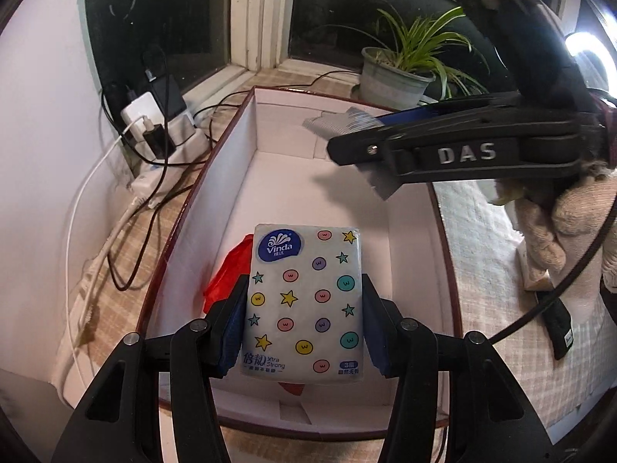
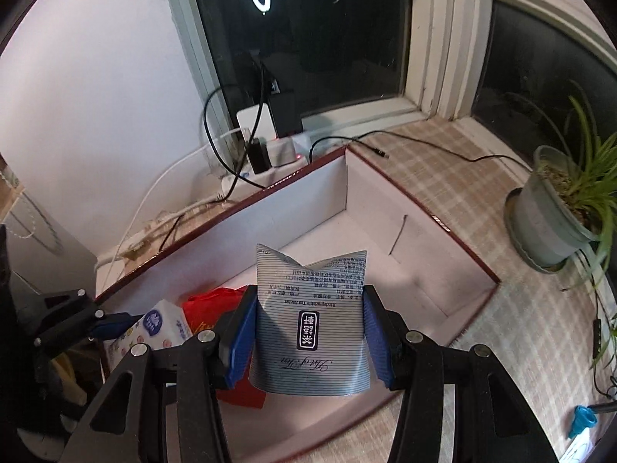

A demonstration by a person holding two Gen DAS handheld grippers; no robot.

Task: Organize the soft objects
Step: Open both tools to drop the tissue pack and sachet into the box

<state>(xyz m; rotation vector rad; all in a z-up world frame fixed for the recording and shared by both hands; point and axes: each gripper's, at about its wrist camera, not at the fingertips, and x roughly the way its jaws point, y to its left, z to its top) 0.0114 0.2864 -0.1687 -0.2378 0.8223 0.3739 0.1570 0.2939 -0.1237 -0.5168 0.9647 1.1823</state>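
My left gripper (image 1: 304, 301) is shut on a Vinda tissue pack (image 1: 304, 305), white with coloured dots and stars, held above the near end of an open white box with a dark red rim (image 1: 270, 177). A red soft item (image 1: 227, 274) lies in the box under the pack. My right gripper (image 2: 308, 328) is shut on a grey striped tea sachet (image 2: 310, 320) above the same box (image 2: 405, 270). The right gripper also shows in the left wrist view (image 1: 347, 146), over the box's far end. The tissue pack (image 2: 154, 328) and red item (image 2: 208, 305) show at lower left in the right wrist view.
A power strip with chargers and cables (image 1: 154, 131) sits left of the box by the wall. A potted plant (image 2: 555, 208) stands on the checked cloth to the right. A blue object (image 2: 580, 424) lies at the right edge. Dark windows lie behind.
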